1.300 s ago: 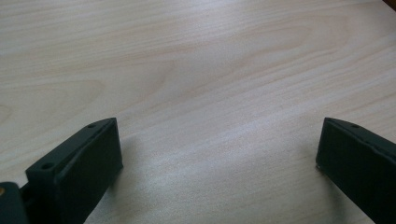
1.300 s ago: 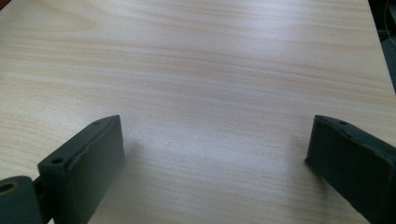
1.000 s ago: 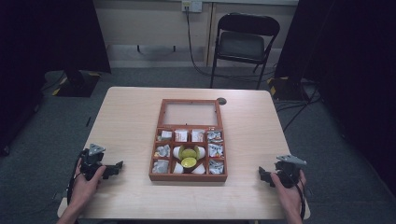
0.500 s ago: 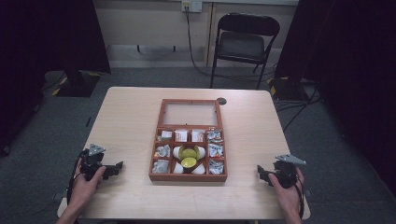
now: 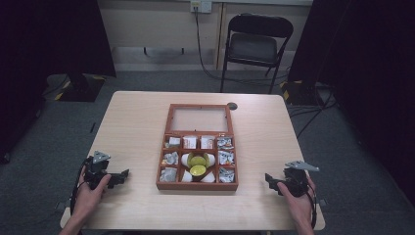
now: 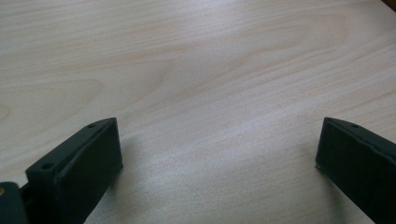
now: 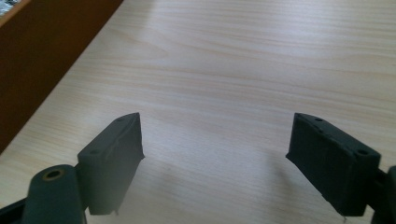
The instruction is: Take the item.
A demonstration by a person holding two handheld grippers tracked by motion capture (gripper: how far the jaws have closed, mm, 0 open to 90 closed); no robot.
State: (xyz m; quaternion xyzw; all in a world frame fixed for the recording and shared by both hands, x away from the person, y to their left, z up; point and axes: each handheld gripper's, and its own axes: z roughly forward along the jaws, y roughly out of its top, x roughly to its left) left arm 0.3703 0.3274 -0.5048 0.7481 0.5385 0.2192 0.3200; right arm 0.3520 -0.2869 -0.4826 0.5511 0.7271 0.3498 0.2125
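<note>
Left gripper [image 5: 120, 175], seen from the high view, rests low over the near left part of the pale wooden table [image 5: 132, 122], held in the person's left hand [image 5: 88, 188] and pointed toward the wooden box [image 5: 198, 185]; in the left gripper view its two black jaws stand wide apart with nothing but bare tabletop between them, and the gripper [image 6: 217, 154] holds and touches no object. Right gripper [image 5: 270, 179] rests over the near right part of the table in the person's right hand [image 5: 298, 193], likewise pointed toward the box; in the right gripper view its jaws have just been closing somewhat yet remain well apart, bare wood between them, and the gripper [image 7: 215, 140] grips nothing. The box's brown side wall [image 7: 42, 60] appears at the upper left of that view, near the gripper but apart from it. The box, one in number, lies at the table's centre between the two grippers and well apart from each; its far section is a single glazed lid or panel [image 5: 199, 119], and its near section is divided into small compartments. Counted in the high view: two yellow-green round pieces [image 5: 197, 165] in the middle compartments, beside white pieces whose number cannot be told; about eight compartments around them hold small wrapped packets [image 5: 170, 158], too small to count singly. One dark round grommet [image 5: 232, 105] sits in the tabletop just beyond the box's far right corner. One folding chair [image 5: 254, 46] stands beyond the table.
</note>
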